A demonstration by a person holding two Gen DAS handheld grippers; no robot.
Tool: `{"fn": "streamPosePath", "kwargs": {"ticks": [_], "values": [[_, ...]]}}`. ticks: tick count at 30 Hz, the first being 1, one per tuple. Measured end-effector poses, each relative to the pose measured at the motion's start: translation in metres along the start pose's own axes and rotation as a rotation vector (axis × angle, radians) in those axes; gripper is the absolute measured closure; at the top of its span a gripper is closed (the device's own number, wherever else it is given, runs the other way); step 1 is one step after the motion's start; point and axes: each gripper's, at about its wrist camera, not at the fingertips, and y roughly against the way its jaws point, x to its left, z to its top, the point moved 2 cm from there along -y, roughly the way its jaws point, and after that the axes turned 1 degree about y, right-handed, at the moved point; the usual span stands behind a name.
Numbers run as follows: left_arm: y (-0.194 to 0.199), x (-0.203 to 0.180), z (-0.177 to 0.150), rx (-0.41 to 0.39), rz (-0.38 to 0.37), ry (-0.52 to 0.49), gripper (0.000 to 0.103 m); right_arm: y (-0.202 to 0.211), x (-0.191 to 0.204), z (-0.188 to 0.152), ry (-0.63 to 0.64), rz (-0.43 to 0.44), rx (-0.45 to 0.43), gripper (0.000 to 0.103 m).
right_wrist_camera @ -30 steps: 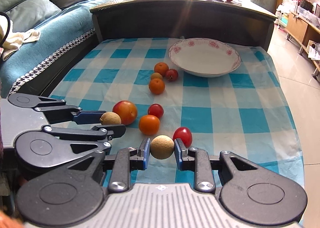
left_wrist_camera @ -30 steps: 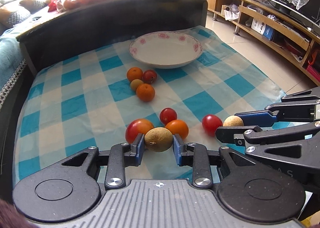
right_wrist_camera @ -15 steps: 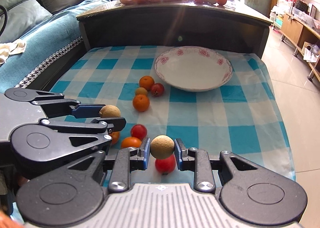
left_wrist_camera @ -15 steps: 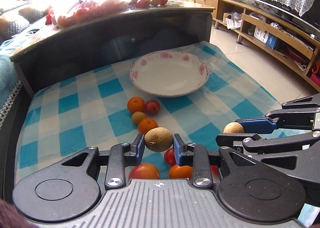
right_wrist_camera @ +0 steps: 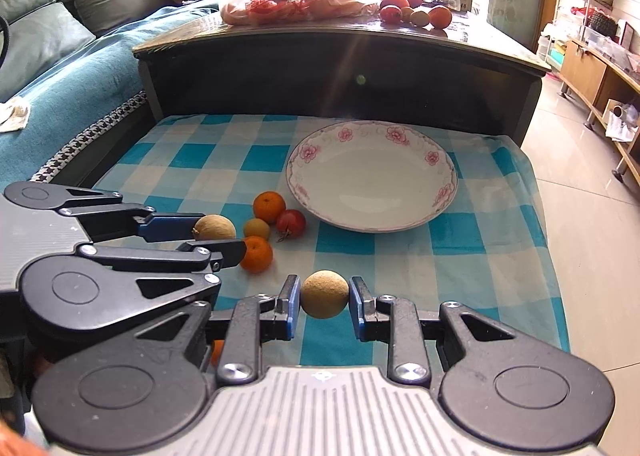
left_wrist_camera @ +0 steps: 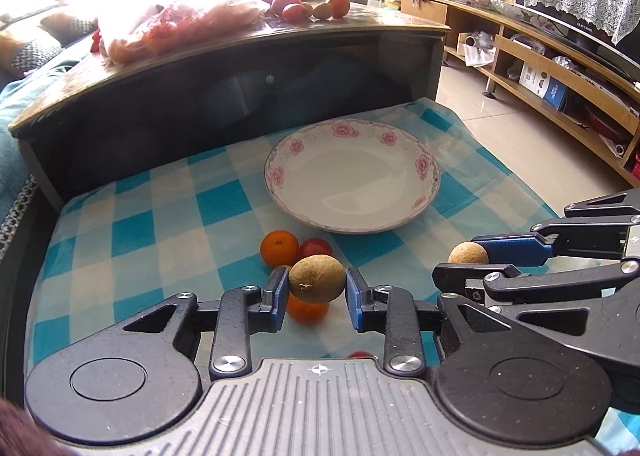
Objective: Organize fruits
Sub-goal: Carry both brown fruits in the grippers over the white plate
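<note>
My left gripper [left_wrist_camera: 316, 276] is shut on a brown oval fruit [left_wrist_camera: 317, 286], held above the checked cloth [left_wrist_camera: 160, 236]. Beside it, my right gripper [right_wrist_camera: 325, 283] is shut on a round tan fruit [right_wrist_camera: 324, 296]. Each gripper also shows in the other's view, the right gripper [left_wrist_camera: 469, 260] at the right and the left gripper [right_wrist_camera: 219, 235] at the left. An empty white plate [left_wrist_camera: 352, 183] with pink flowers lies just ahead. Short of the plate [right_wrist_camera: 372, 175] lie two oranges [right_wrist_camera: 269, 207], a small yellow fruit [right_wrist_camera: 256, 228] and a red tomato [right_wrist_camera: 291, 221].
A dark, higher table [left_wrist_camera: 240, 67] stands behind the cloth, bearing a plastic bag of fruit [left_wrist_camera: 180, 23] and loose fruit [left_wrist_camera: 312, 7]. A sofa [right_wrist_camera: 60, 55] runs along the left. Tiled floor [right_wrist_camera: 580, 195] and a low wooden shelf unit [left_wrist_camera: 560, 87] lie to the right.
Both grippers have moved forward toward the plate, carrying their fruits. The nearer tomatoes and oranges have slipped out of sight beneath the grippers.
</note>
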Motion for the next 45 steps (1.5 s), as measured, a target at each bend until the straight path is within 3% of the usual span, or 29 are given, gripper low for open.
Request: {"fn": "streamPosePath", "kwargs": {"ticks": [19, 45], "values": [[-0.065, 0.004, 0.046, 0.005, 0.014, 0.004, 0.066, -0.054, -0.041, 0.045, -0.024, -0.034, -0.01, 0.073], [-0.101, 0.007, 0.053, 0.033, 0.028, -0.016, 0.066, -0.104, -0.058, 0.057, -0.001, -0.034, -0.012, 0.073]]}}
